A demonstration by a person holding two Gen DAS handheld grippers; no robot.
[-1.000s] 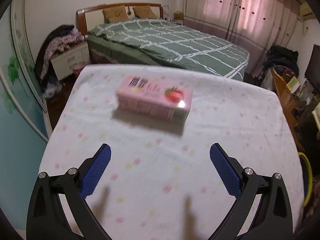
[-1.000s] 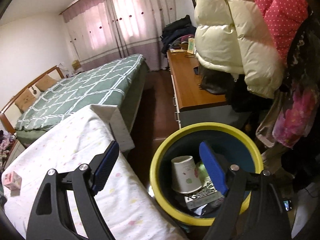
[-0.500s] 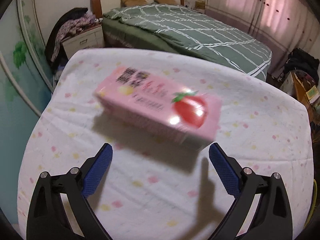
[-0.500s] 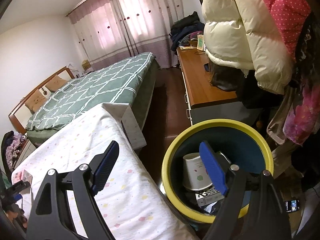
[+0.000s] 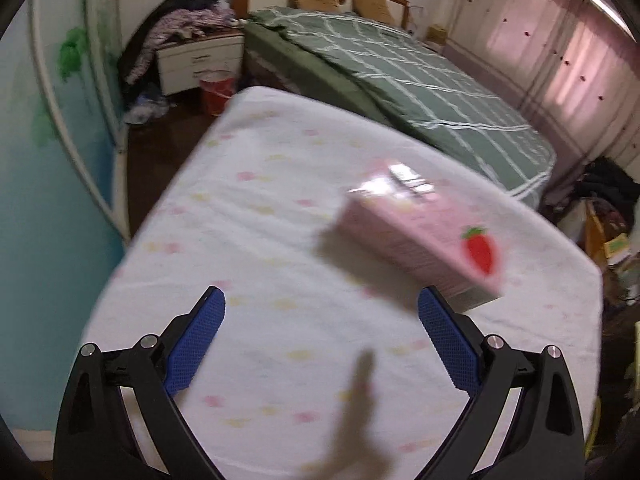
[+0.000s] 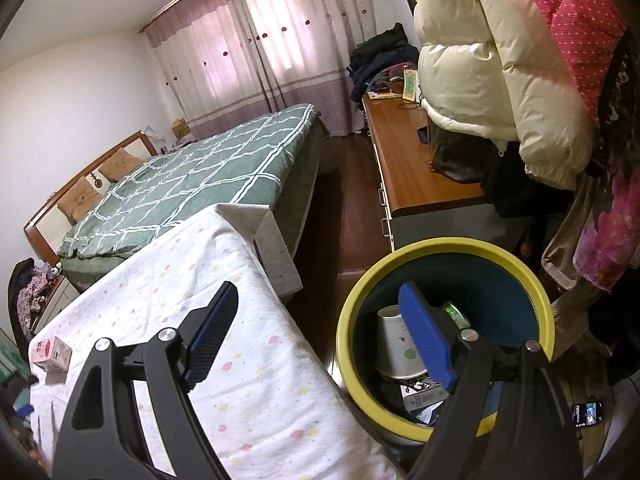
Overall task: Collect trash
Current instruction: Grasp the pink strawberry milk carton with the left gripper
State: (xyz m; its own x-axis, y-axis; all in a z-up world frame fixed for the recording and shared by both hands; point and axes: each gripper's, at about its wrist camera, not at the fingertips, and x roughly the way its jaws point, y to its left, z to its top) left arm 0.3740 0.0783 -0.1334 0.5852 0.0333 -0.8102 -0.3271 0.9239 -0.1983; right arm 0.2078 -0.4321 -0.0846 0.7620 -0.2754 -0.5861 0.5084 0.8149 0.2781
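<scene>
A pink carton with a strawberry picture (image 5: pixel 424 236) lies on its side on the white dotted table cloth (image 5: pixel 280 208). My left gripper (image 5: pixel 320 332) is open just in front of it, and the carton's near corner sits by the right finger; nothing is between the pads. The right wrist view shows the same carton (image 6: pixel 51 354) small at the far left of the cloth. My right gripper (image 6: pixel 320 332) hangs open and empty over the table edge beside a yellow-rimmed bin (image 6: pixel 404 420), which holds a paper cup (image 6: pixel 394 344) and other trash.
A bed with a green checked cover (image 5: pixel 420 92) stands beyond the table. A nightstand (image 5: pixel 196 60) with clothes and a red bucket (image 5: pixel 216 88) are at the back left. A wooden dresser (image 6: pixel 408 160) and hanging jackets (image 6: pixel 480 52) crowd the right side by the bin.
My left gripper has come closer to the pink carton and rolled, so the carton now sits to the right of centre. The right gripper has stayed by the bin.
</scene>
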